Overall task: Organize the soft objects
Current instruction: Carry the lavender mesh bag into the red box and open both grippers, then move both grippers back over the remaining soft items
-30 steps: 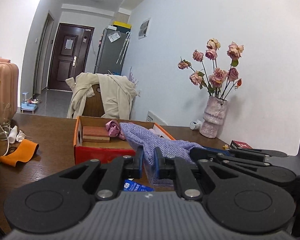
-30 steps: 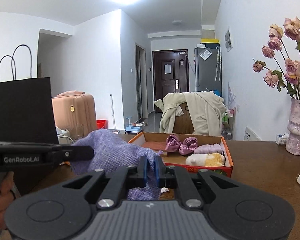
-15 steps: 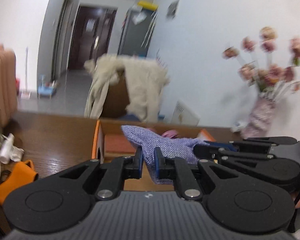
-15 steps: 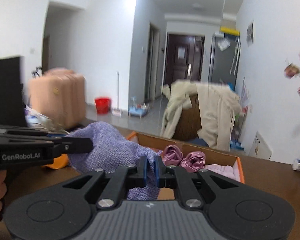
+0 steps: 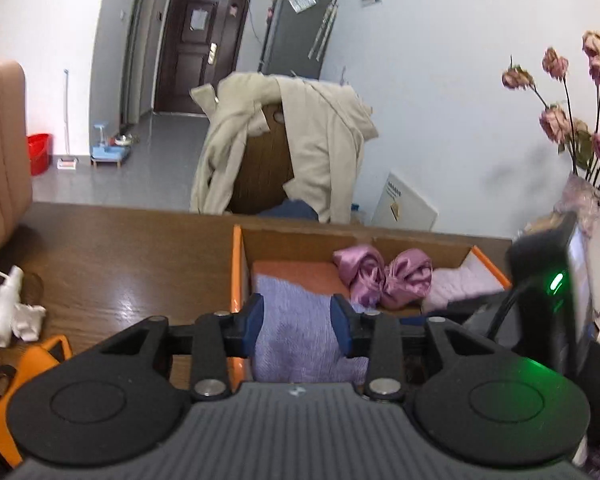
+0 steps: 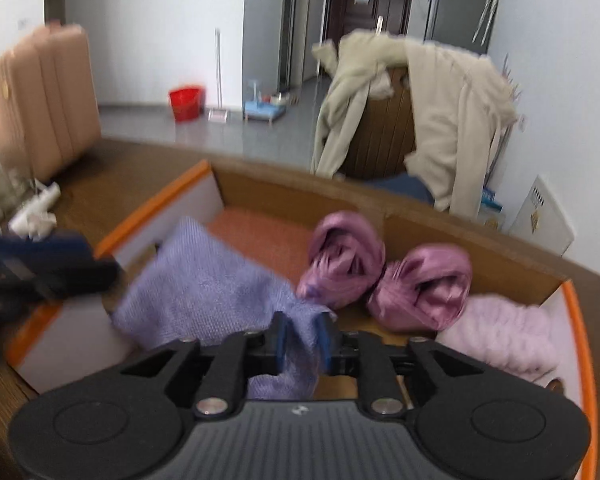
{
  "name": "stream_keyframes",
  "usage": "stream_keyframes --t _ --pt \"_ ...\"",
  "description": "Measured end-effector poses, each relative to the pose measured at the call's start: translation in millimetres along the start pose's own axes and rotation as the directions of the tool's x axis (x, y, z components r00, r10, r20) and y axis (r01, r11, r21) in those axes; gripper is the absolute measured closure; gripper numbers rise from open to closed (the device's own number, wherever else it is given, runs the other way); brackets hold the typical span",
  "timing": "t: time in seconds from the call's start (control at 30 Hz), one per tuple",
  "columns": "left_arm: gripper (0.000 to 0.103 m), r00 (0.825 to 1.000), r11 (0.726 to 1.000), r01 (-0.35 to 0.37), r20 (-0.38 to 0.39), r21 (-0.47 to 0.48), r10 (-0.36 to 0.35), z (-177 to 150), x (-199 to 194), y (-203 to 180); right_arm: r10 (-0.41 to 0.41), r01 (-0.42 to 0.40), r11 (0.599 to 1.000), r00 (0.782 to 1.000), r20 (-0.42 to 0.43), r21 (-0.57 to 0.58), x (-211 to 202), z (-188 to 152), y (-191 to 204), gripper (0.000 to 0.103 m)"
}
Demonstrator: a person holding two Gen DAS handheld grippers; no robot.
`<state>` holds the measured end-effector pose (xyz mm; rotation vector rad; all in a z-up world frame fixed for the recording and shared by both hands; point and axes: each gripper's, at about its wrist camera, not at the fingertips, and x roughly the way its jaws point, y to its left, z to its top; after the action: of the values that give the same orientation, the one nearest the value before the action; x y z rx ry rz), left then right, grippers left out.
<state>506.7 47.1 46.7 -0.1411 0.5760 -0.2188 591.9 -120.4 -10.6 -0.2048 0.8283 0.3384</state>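
A purple knit cloth point(image 5: 296, 332) hangs over the near end of an orange-rimmed cardboard box point(image 5: 236, 264). My left gripper point(image 5: 299, 316) has its jaws opening, and the cloth lies loosely between the blue pads. In the right wrist view the cloth point(image 6: 204, 292) drapes into the box point(image 6: 160, 208). My right gripper point(image 6: 302, 336) is also opening, with a cloth corner between its pads. Inside the box lie two pink satin bundles point(image 6: 384, 268), a salmon folded cloth point(image 6: 256, 232) and a pale pink fluffy piece point(image 6: 508, 332).
The box sits on a brown wooden table point(image 5: 120, 260). A white spray bottle point(image 5: 4, 308) and an orange item point(image 5: 40, 364) lie at the left. A vase of dried roses point(image 5: 580, 196) stands at the right. Behind the table is a chair draped with a beige coat point(image 5: 300, 140).
Both grippers have carried the purple cloth forward and down over the box. Their jaws, shut on the cloth before, now stand apart.
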Motion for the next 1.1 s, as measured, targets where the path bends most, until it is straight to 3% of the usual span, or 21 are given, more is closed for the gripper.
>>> stream_keyframes --t 0.1,0.23,0.43,0.67,0.73,0.8,0.93,1.1 --pt "0.064 1.0 1.0 -0.006 0.02 0.007 0.006 7.1 -13.6 -3.8 -0.003 0.003 1.0 1.0 0.002 0.005 -2.2 -0.3 1.4 0.072" --pt "0.06 0.998 0.999 -0.019 0.057 0.033 0.017 11.9 -45.3 -10.5 0.004 -0.006 0.999 0.998 0.06 0.045 -36.8 5.4 -9.2 0.058" --pt "0.052 0.992 0.996 -0.031 0.122 0.087 0.021 16.4 -108.4 -22.9 -0.049 0.038 0.997 0.982 0.183 0.062 -122.8 8.6 -25.4 0.045" --pt "0.036 0.981 0.99 -0.077 0.186 0.12 0.054 3.1 -173.1 -39.8 -0.097 0.083 0.995 0.95 0.297 0.061 -216.6 -16.5 -28.9 0.037" --pt "0.032 0.977 0.987 -0.097 0.202 0.127 0.07 -2.5 -187.8 -44.5 -0.102 0.084 0.994 0.939 0.328 0.068 -240.4 -26.5 -29.0 0.033" --pt "0.018 0.972 0.986 -0.11 0.22 0.125 0.081 -10.9 -204.2 -49.3 -0.106 0.082 0.994 0.923 0.37 0.078 -264.7 -38.7 -27.7 0.027" --pt "0.014 0.967 0.989 -0.109 0.243 0.103 0.082 -34.1 -235.8 -56.4 -0.101 0.076 0.995 0.884 0.456 0.071 -305.6 -73.7 -19.8 0.021" --pt "0.005 0.935 0.984 -0.155 0.333 0.082 0.12 -74.8 -278.6 -70.2 -0.107 0.078 0.994 0.839 0.533 0.076 -343.1 -128.7 -4.3 0.015"
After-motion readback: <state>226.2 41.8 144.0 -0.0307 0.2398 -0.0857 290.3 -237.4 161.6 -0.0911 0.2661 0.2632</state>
